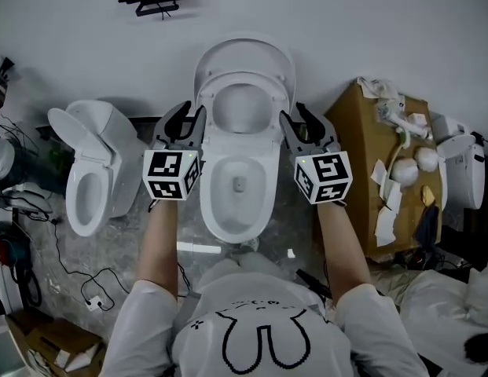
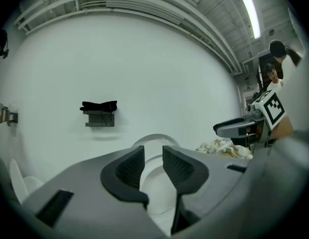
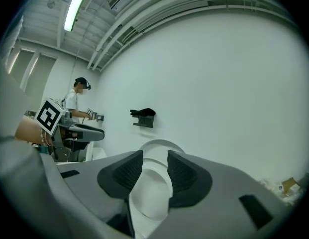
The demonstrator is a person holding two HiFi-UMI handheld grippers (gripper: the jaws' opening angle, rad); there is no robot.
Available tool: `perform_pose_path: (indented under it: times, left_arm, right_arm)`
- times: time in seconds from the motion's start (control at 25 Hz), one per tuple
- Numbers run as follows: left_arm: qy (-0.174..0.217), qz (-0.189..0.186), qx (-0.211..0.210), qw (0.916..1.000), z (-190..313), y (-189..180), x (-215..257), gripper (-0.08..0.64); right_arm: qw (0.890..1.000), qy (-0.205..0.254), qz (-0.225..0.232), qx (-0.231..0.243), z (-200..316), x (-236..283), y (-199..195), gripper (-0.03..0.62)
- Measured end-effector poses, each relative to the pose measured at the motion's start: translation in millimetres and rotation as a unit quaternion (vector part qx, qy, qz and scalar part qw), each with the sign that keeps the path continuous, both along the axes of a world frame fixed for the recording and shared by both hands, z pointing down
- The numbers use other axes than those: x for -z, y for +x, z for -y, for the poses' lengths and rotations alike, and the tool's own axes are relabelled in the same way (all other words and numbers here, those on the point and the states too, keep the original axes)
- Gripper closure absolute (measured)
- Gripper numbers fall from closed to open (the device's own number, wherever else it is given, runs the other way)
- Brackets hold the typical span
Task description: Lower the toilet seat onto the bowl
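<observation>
Ideally, the left gripper [image 1: 185, 118] and right gripper [image 1: 302, 118], jaws apart and empty beside the raised toilet seat [image 1: 245, 75], needed matched holds on its rim.

**Three views, one toilet**

My head camera looks steeply down on my left gripper [image 1: 188, 115] and right gripper [image 1: 293, 115], with the toilet [image 1: 237, 187] between them. Each gripper camera sits close behind its jaws and faces nearly level. Both share the raised seat [image 2: 153, 151] and the wall [image 2: 144, 59] ahead.

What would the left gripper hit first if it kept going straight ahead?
Most likely the raised toilet seat: the left gripper points at it, and it shows between the open jaws. Depth is unclear; it might slip past to the wall.
</observation>
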State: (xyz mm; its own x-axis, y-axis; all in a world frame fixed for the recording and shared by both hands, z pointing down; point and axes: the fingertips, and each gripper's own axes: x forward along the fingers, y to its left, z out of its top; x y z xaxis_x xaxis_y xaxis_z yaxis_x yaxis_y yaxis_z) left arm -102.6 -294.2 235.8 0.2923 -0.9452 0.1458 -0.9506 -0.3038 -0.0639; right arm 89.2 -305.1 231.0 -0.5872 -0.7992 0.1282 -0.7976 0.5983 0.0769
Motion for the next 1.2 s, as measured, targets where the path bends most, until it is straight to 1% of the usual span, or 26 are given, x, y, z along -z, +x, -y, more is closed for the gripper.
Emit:
perform_pose_path:
  times: [0.16, 0.28, 0.4, 0.56, 0.72, 0.88, 1.08, 1.2]
  left_arm:
    - [-0.016, 0.023, -0.008, 0.9996, 26, 0, -16, 0.443]
    - [-0.029, 0.031, -0.012, 0.999, 44, -3, -27, 0.443]
    - [-0.049, 0.027, -0.024, 0.9981, 62, -5, -38, 0.443]
    - [-0.065, 0.019, -0.035, 0.9971, 88, -7, -52, 0.444]
    - [-0.075, 0.041, -0.039, 0.9956, 111, -9, -68, 0.445]
    - [-0.095, 0.064, -0.054, 0.992, 131, -8, -89, 0.445]
    - [-0.115, 0.094, -0.063, 0.987, 153, -12, -115, 0.445]
    - [-0.125, 0.101, -0.073, 0.9842, 165, -12, -126, 0.445]
  right_arm:
    - [1.0, -0.014, -0.009, 0.006, 29, -17, 2, 0.434]
    - [1.0, -0.023, -0.011, 0.011, 49, -28, 2, 0.434]
    - [0.999, -0.034, -0.01, 0.018, 68, -39, -2, 0.434]
    - [0.998, -0.047, -0.025, 0.021, 93, -55, -7, 0.436]
    - [0.997, -0.06, -0.039, 0.022, 117, -71, -13, 0.436]
    - [0.996, -0.072, -0.054, 0.025, 140, -88, -17, 0.436]
    - [0.992, -0.098, -0.074, 0.042, 159, -111, -24, 0.436]
    - [0.989, -0.11, -0.083, 0.05, 168, -122, -30, 0.436]
